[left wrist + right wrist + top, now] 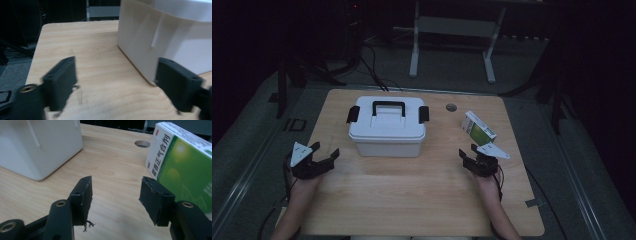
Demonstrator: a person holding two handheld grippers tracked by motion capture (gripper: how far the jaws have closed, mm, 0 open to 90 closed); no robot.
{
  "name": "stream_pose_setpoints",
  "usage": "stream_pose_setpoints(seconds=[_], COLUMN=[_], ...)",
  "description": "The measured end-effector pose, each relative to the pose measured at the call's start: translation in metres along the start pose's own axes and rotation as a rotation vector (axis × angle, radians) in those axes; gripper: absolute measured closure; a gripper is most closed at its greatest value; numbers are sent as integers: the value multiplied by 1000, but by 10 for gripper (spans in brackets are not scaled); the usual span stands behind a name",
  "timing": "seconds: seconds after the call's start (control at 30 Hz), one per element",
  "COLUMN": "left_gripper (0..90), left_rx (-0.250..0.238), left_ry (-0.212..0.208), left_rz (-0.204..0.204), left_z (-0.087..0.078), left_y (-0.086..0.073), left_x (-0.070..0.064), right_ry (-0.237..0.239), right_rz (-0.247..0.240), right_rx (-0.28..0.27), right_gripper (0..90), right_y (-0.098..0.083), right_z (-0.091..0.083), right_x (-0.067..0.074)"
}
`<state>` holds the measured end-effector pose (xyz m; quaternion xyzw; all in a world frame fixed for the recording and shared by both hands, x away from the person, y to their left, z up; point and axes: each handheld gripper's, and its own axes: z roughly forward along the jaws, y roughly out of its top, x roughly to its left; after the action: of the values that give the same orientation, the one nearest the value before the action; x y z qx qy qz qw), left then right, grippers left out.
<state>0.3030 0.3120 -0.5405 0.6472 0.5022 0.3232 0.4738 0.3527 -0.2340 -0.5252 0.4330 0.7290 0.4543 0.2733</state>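
At the right of the counter, just ahead of the right tool: a green-and-white carton, askew to the counter's edges and apart from the tool. Along the right tool's own jaws, off to their right side rather than between them. Jaws spread, nothing gripped. At the left, the left tool, likewise spread and empty, near the front left corner of the white lidded box, not touching it.

Risks, by judgement:
- With the carton offset to the right, a straight push ahead is likely to nudge it instead of straddling it.
- Being light card on smooth wood, liable to skid or spin under a one-sided touch.
- Liable to dent in its thin walls under a hard squeeze across the broad faces.
- On the left, liable to clip the box's corner with the inner jaw and shove the box across the counter.

Look of the carton: slim and rectangular, with a white side bearing dark printed characters and a small red mark. Broad face glossy green with pale highlights, corners crisp, apparently closed.

Look of the box: white plastic, black handle flat on the lid, a black latch at each end, lid down.
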Motion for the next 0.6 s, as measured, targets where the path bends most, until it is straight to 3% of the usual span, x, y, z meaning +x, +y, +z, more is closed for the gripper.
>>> stream_pose_setpoints(seconds=[0.1, 0.23, 0.33, 0.37, 0.43, 0.47, 0.6], left_gripper=[363, 543, 613, 657, 666, 732, 821], left_rx=[-20, -23, -6, 7, 22, 36, 48], left_ry=[-9, -31, -27, -25, -26, -34, -45], left_rz=[23, 14, 15, 12, 10, 10, 6], left_z=[11, 23, 30, 38, 44, 51, 62], left_y=[9, 14, 16, 18, 20, 23, 28], left_x=[1, 3, 4, 4, 4, 3, 0], right_ry=[-3, 17, 29, 30, 34, 57, 97], right_rz=[-24, -34, -35, -36, -39, -38, -29], right_rx=[-2, 2, -1, -2, 0, 4, 12], right_gripper=[533, 633, 690, 746, 768, 852, 900], right_y=[5, 11, 17, 20, 21, 26, 34], right_z=[11, 26, 36, 40, 43, 52, 67], right_x=[3, 7, 11, 14, 15, 21, 31])
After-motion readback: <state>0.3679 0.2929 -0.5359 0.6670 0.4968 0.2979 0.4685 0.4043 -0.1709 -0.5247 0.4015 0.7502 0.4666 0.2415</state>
